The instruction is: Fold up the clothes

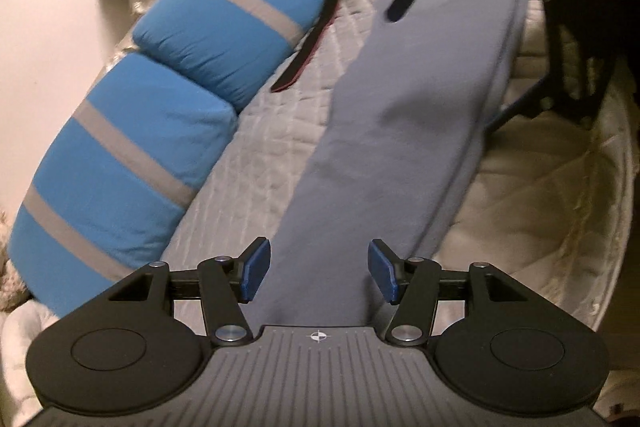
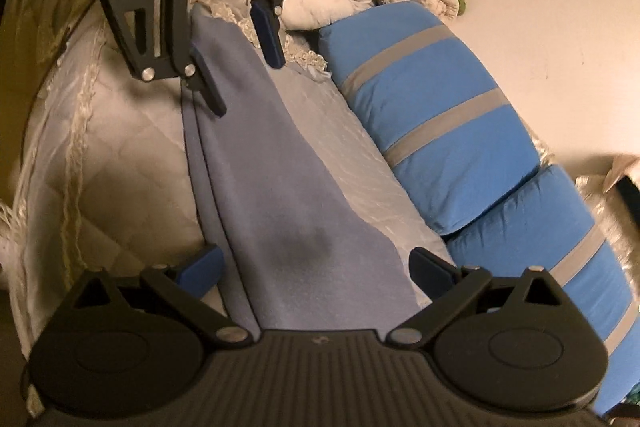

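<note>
Both the left gripper (image 1: 316, 273) and the right gripper (image 2: 316, 273) hover with jaws apart and empty over opposite ends of the folded blue-grey garment (image 1: 404, 131) lying on the quilted bed (image 1: 256, 147).

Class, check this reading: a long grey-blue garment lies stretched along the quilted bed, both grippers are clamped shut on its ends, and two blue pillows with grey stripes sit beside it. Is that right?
One error: in both wrist views the left gripper and right gripper are open over the grey-blue garment. The quilted bed and blue pillows are correct.
</note>
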Tool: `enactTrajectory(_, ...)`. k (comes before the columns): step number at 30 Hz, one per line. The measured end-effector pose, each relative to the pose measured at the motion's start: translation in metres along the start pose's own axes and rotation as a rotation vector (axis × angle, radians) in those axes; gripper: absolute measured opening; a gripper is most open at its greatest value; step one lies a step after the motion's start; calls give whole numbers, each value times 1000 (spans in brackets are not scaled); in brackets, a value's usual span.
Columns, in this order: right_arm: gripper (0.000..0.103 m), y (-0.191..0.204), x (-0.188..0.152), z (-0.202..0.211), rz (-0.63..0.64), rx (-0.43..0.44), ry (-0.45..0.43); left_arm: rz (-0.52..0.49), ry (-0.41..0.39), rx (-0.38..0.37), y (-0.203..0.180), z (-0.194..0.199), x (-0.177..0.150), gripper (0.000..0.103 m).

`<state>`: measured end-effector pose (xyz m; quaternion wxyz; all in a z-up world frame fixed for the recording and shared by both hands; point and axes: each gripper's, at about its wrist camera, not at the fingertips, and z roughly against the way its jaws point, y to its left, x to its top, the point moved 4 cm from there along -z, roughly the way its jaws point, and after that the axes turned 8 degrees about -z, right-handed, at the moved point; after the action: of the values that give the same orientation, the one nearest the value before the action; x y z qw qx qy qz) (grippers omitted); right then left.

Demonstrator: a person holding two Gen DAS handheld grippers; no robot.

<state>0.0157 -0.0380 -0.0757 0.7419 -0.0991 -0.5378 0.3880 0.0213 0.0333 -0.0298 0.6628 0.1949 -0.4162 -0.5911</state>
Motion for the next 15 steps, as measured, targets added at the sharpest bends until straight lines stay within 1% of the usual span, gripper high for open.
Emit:
enactTrajectory(4, 102, -2, 3, 0, -32, 9, -5, -66, -11, -1, -16, -3, 7, 53)
enactTrajectory(6, 102, -3, 4, 0, -39, 11, -5, -106, -2, 4, -24, -8, 7, 53)
enactTrajectory(10, 103, -4, 3, 1, -44, 9, -6, -210, 18, 34, -37, -15, 4, 53)
enactTrajectory(13, 103, -5, 3, 1, -59, 14, -7, -298, 8, 71, -45, -15, 2, 54)
enactTrajectory(15, 103, -5, 4, -1, -64, 14, -6, -345, 3, 80, -49, -16, 3, 54)
